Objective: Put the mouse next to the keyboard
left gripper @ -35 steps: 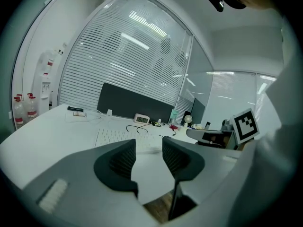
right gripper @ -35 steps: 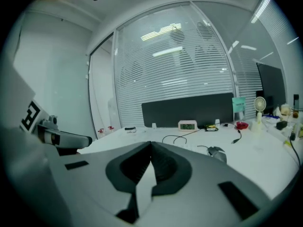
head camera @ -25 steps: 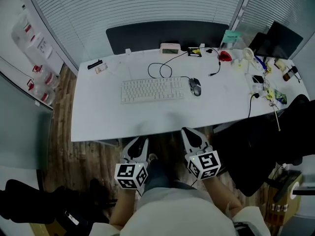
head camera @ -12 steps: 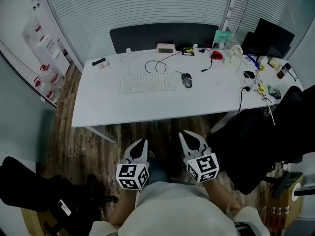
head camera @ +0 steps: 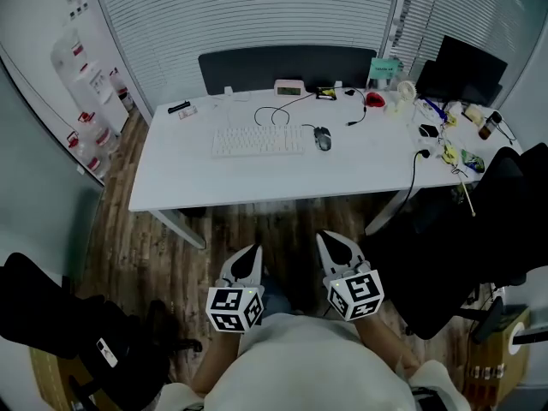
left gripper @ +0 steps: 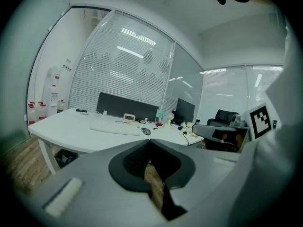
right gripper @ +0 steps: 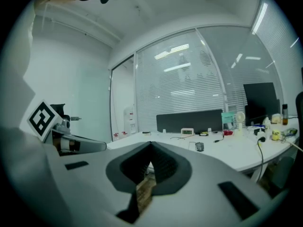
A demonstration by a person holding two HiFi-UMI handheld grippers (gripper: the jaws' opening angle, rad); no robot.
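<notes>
The mouse lay on the white desk, just beside the right end of the keyboard. The left gripper had just closed fully, with nothing between its jaws. The right gripper was likewise fully closed and empty, both well apart from the desk

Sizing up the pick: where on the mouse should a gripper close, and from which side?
Probably across the mouse's two long flanks at mid-body, coming down from above on the near side with the right gripper. It lies flat, long axis pointing away, its cable leaving the far end; the keyboard sits close on its left.
</notes>
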